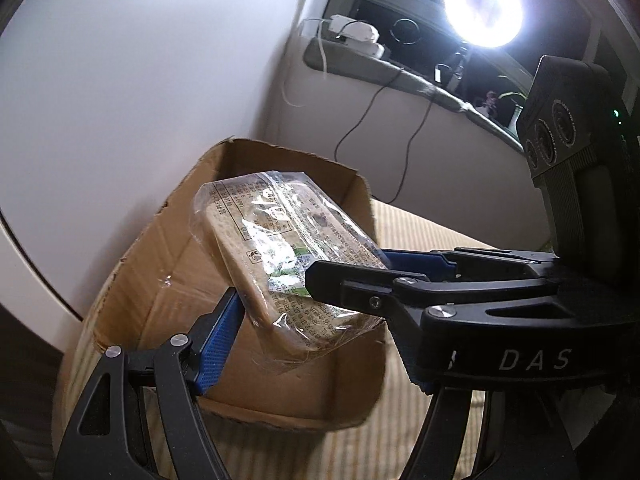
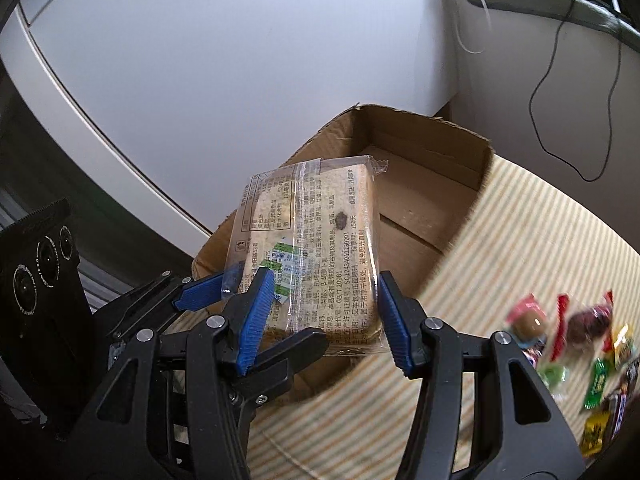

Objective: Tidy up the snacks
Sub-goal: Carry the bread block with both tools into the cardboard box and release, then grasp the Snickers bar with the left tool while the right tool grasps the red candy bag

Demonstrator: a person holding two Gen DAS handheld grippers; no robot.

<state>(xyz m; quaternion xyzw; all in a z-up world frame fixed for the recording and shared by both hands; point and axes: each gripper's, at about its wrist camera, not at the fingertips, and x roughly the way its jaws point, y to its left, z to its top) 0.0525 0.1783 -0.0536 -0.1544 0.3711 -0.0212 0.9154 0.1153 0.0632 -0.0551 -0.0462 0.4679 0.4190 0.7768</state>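
Observation:
A clear-wrapped pack of sliced bread point(image 1: 280, 252) point(image 2: 312, 256) hangs tilted over an open cardboard box point(image 1: 168, 264) point(image 2: 424, 184). My right gripper point(image 2: 324, 316) is shut on the pack's near end, its blue pads against both sides. In the left wrist view the right gripper point(image 1: 352, 280) reaches in from the right and pinches the pack. My left gripper point(image 1: 320, 344) is at the same end of the pack; one blue pad point(image 1: 218, 344) shows beside the wrapper, the other is hidden. In the right wrist view the left gripper's fingers point(image 2: 198, 290) lie by the pack's left corner.
The box stands on a striped cloth point(image 2: 520, 232) by a white wall point(image 2: 240, 60). Several small wrapped snacks point(image 2: 580, 344) lie on the cloth at the right. A ledge point(image 1: 400, 68) with cables and a bright lamp point(image 1: 482, 6) is behind.

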